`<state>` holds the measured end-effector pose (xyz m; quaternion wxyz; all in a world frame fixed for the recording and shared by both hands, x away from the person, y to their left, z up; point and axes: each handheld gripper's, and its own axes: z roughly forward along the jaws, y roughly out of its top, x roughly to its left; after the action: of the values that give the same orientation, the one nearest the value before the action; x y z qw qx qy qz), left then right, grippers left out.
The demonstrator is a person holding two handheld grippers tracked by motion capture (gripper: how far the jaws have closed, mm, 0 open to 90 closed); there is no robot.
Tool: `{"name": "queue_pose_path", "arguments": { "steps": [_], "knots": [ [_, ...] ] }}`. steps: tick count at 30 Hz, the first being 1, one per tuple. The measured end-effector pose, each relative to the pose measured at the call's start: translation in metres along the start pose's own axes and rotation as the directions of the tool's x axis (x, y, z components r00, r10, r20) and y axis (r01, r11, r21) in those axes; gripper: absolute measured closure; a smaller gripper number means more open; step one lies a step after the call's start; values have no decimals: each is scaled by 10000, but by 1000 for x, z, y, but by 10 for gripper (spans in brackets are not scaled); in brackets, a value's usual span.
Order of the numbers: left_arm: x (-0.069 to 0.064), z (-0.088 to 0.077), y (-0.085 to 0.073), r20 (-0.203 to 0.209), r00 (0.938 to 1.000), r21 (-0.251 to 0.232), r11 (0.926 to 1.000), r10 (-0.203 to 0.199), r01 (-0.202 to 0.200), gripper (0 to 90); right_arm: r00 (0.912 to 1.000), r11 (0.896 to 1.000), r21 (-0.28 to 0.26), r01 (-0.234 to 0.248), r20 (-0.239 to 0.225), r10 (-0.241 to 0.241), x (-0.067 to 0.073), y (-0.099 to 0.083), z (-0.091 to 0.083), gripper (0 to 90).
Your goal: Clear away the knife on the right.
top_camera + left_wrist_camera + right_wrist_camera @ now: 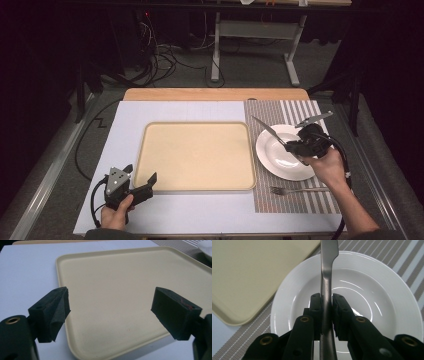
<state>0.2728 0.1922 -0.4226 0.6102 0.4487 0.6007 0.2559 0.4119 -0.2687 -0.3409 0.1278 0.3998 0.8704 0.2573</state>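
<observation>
The right claw (327,302) is clamped on a knife (327,270) at the neck, where handle meets blade, and holds it over the plate (387,290), tip toward the tray (195,156). The knife looks stiff, light and slick; so thin a grip may let it pivot. The left claw (110,312) stands wide and empty over the tray's near corner. A fork (295,190) lies on the striped mat (280,112). No writing is readable.
</observation>
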Motion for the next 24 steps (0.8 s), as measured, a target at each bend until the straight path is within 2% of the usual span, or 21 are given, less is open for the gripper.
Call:
{"name": "queue_pose_path", "arguments": {
  "steps": [7,12,16,24],
  "knots": [
    [0,0,0,17,10000,25,10000,-3,3,159,9989,9995,-66,300,-372,-302,18,2,6,801],
    [-1,0,0,32,10000,11,10000,22,-22,159,9971,9993,-161,333,-680,-343,28,1,10,801],
    [-1,0,0,36,10000,14,10000,20,-20,159,9970,9983,-160,553,-542,-561,38,1,14,801],
    [-1,0,-1,42,10000,29,10000,-9,8,159,9939,9977,-158,662,-872,-673,54,1,21,801]
  ]
}}
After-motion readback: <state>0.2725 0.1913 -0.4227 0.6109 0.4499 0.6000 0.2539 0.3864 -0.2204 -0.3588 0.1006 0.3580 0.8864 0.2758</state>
